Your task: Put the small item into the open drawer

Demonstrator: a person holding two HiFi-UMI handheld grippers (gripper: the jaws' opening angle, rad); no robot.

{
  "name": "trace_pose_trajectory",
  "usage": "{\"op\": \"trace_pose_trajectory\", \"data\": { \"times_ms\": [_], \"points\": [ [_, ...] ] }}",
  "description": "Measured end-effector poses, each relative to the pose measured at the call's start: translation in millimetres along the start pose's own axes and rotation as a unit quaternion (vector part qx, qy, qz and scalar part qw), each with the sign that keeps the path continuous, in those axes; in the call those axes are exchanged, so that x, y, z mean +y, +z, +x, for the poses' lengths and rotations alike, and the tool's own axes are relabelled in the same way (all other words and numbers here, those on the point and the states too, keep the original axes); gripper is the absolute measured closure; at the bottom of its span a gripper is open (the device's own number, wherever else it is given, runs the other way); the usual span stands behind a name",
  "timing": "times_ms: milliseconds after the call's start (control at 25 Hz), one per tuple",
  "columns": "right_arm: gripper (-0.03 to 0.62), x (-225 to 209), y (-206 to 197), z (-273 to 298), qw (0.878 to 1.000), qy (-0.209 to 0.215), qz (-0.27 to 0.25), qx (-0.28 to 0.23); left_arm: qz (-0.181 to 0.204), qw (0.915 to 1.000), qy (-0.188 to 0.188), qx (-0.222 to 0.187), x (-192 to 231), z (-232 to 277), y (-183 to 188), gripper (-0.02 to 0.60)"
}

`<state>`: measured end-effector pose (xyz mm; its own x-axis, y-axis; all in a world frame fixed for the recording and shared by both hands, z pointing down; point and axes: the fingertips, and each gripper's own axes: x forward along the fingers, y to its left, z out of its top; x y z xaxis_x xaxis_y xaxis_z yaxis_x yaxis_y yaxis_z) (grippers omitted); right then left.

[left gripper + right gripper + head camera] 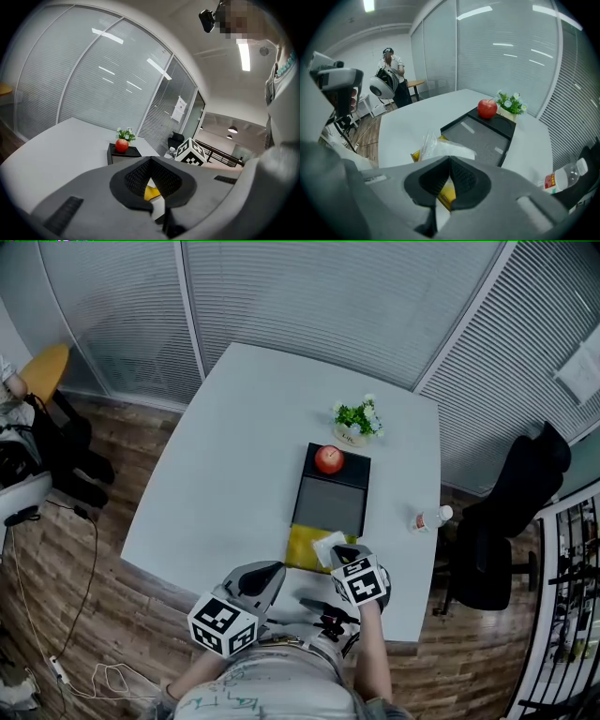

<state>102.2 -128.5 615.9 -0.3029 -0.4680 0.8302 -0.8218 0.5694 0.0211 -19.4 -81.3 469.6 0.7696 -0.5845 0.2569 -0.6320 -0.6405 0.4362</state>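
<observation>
White table (pixel 234 456) seen from above, set in a corner of slatted blinds (pixel 356 296). Toward its right side, a black box (pixel 328 507) with a grey top panel, a red apple (pixel 329 459) on the far end and a small potted plant (pixel 357 419) just beyond. At the box's near end, a yellow drawer (pixel 302 549) pulled out toward the person. Over that drawer, a small packet (pixel 330 547), white inside a clear wrapper; impossible to tell whether resting on the drawer floor or hanging just above it. Also over the drawer, the right gripper (pixel 339 557), tilted steeply down, jaws pressed together and pinching the packet's near edge, wrapper sticking up just past the tips. Just to its left, above the table's near edge, the left gripper (pixel 278 569), nearly level, jaws closed on each other with nothing between, a sliver of drawer yellow showing through the gap behind the tips. Plastic bottle (pixel 432 517) with a red label near the table's right edge, well apart from the box. Black office chair (pixel 511 512) beside the table on the right, wooden floor (pixel 112 606) all around. Far across the room, in the right gripper view, a standing person (pixel 391 65).
</observation>
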Motion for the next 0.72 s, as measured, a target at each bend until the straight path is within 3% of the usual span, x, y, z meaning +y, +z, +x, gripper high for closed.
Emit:
{"op": "trace_pose_trajectory", "data": {
  "times_ms": [320,720],
  "points": [
    [0.589,3.3,-29.4,42.3,0.998,0.031,0.007,0.054,-0.004,1.0000,0.004,-0.002,4.0,-1.5,-0.1,0.584],
    [0.589,3.0,-43.3,83.7,0.996,0.037,0.030,0.077,-0.009,0.9999,0.011,-0.002,8.6,-1.4,-2.4,0.584]
  ]
}}
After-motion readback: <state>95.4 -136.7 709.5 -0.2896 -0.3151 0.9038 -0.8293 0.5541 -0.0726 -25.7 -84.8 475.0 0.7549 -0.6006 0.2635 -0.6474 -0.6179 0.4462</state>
